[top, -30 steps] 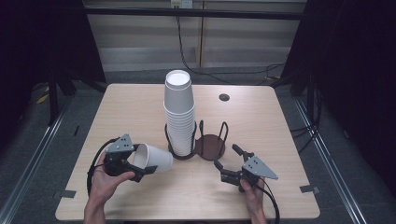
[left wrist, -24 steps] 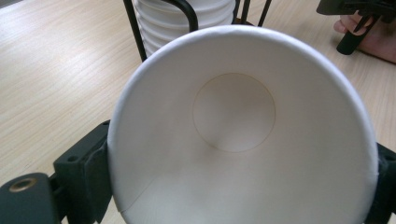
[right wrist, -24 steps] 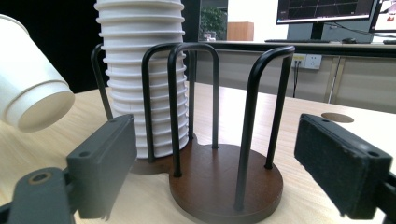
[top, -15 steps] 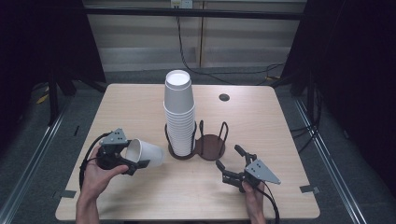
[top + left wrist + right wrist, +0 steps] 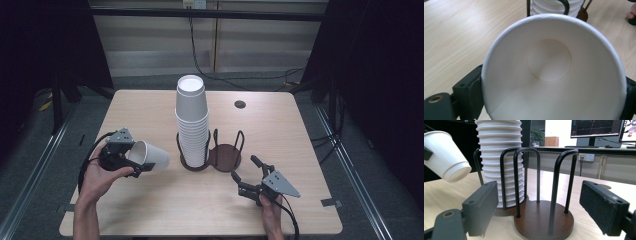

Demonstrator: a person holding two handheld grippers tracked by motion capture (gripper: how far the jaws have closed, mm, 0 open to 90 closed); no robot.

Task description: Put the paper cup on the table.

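A tall stack of white paper cups stands upside down in one bay of a dark two-bay wire cup holder at mid-table. The holder's other bay is bare. My left gripper is shut on a single white paper cup, held on its side above the table left of the holder, its base toward the stack. The left gripper view looks into that cup's mouth, a jaw on each side of the rim. My right gripper is open near the front right, pointing at the holder.
The wooden table has a small dark round hole at its back right. A cable loops from the left gripper over the left edge. Dark floor and rails surround the table.
My left gripper has carried the single cup leftward, away from the stack, and lifted it a little. The right gripper has stayed in place.
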